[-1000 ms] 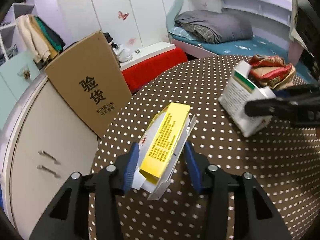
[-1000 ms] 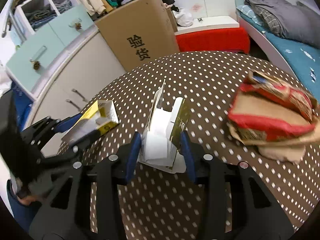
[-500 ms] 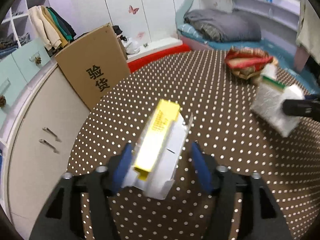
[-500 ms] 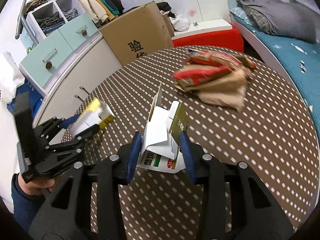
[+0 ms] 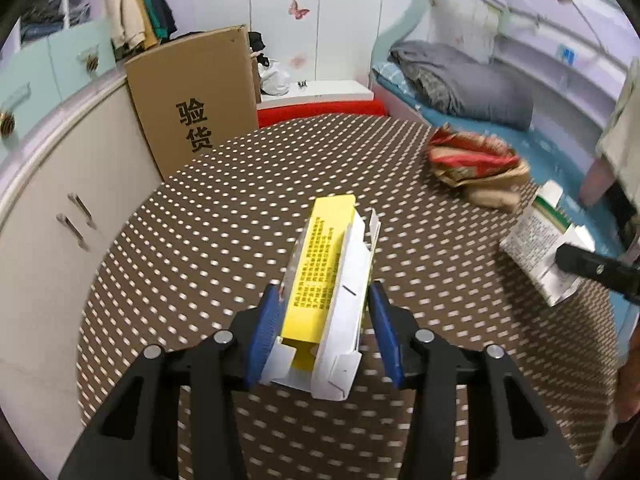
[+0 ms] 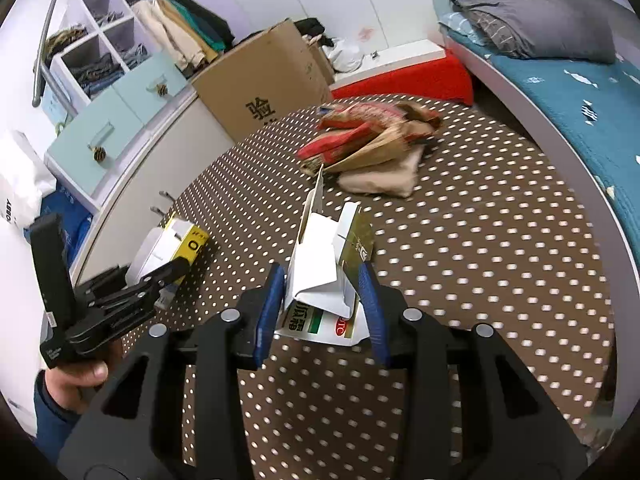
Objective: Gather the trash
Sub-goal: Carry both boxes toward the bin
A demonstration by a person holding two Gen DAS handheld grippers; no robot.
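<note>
A flattened yellow-and-white carton [image 5: 320, 280] sits lengthwise between the left jaws, its open flaps toward the camera. A crumpled white carton [image 6: 324, 280] with green and red print sits between the right jaws. Crumpled red-and-tan wrappers [image 6: 372, 140] lie on the table [image 6: 500, 260].

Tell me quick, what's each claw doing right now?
Left claw: closing on the yellow and white carton between its pads.
Right claw: shut on the white folded carton.

We drew both claws back across the table [image 5: 224, 216], carrying the yellow box [image 5: 320, 276] and white box [image 6: 320, 272] away from the wrappers [image 6: 372, 140]; the left claw [image 5: 322, 332] was closing.
</note>
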